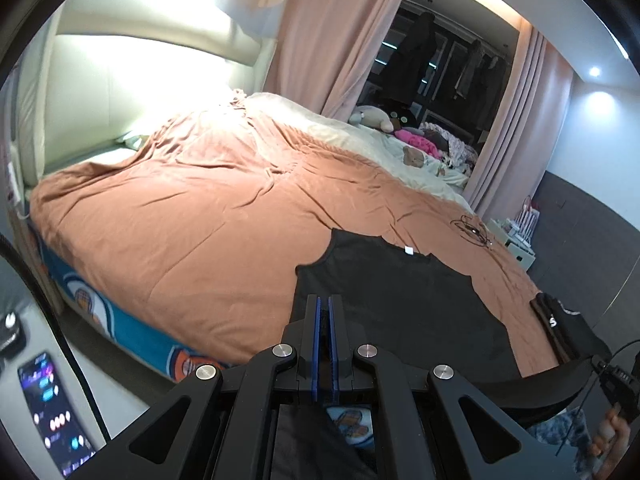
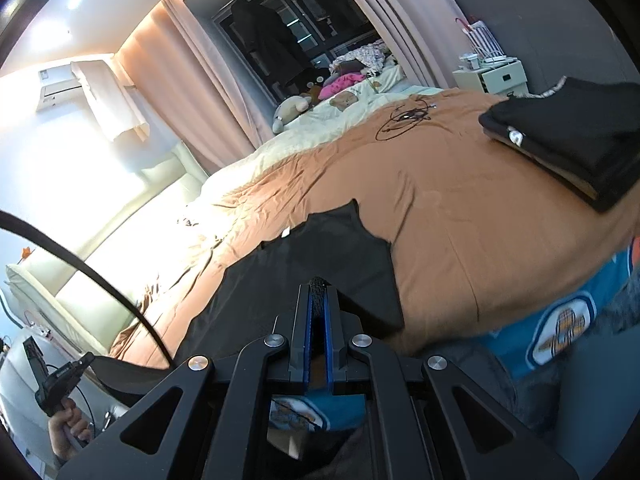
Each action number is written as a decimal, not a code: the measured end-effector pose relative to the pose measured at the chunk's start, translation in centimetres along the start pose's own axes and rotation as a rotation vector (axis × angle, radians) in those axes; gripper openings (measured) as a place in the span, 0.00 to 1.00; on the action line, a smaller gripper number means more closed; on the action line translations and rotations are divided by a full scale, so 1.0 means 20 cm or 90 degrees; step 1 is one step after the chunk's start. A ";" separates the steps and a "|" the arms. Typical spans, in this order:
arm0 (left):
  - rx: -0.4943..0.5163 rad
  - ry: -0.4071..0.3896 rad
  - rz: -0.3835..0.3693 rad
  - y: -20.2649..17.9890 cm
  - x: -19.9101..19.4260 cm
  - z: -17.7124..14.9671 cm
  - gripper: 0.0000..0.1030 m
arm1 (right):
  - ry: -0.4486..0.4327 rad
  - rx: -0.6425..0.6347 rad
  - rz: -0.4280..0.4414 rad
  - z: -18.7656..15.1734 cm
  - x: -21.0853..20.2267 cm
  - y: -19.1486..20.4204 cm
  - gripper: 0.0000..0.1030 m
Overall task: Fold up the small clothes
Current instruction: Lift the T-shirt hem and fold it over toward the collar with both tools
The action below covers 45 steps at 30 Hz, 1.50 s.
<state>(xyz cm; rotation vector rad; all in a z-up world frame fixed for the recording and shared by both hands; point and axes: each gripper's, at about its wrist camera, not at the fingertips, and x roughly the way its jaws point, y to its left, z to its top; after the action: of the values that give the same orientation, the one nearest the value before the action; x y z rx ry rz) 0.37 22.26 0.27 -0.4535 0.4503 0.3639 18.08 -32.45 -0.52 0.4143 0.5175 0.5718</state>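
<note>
A black sleeveless top (image 1: 400, 304) lies on the brown blanket (image 1: 180, 216) that covers the big bed, close to the near edge. Its neck end, with a small white tag (image 1: 409, 250), points away toward the far side of the bed. The bottom part of the top hangs over the near edge of the bed. The left claw (image 1: 324, 300) is clenched tight, and its blue pads (image 1: 319, 320) sit right over the near left part of the top; a bit of the dark cloth seems to be pinched there, but it is hard to be sure. The right claw (image 2: 318, 292) is clenched too, and a bunched bit of the black top pokes up between its blue pads (image 2: 328, 320). In the right view the black top (image 2: 320, 248) spreads out in front of that claw. A pile of folded dark clothes (image 2: 572, 136) sits on the blanket near the right side of the bed, well apart from the top. A thin black cable (image 2: 404, 118) lies in loops farther up the bed. Soft toys (image 1: 372, 117) and a pink cloth (image 1: 416, 140) rest at the far end by the pink curtain (image 1: 336, 32). A lit phone (image 1: 52, 408) lies low on the left.
</note>
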 end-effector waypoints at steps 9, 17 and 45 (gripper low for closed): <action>0.022 0.017 0.027 -0.05 0.35 0.26 0.03 | 0.017 -0.006 -0.025 0.21 0.38 0.03 0.01; 0.039 0.055 0.049 -0.06 0.73 0.44 0.02 | 0.053 -0.021 -0.047 0.40 0.75 0.08 0.01; 0.064 0.237 0.126 0.01 2.09 0.71 0.02 | 0.229 -0.073 -0.205 0.90 2.10 0.15 0.01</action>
<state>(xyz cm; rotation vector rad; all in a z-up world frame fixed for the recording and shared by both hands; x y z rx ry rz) 40.10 39.13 -8.81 -0.3795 0.8752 0.4471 57.31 -8.85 0.94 0.1123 0.8731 0.3621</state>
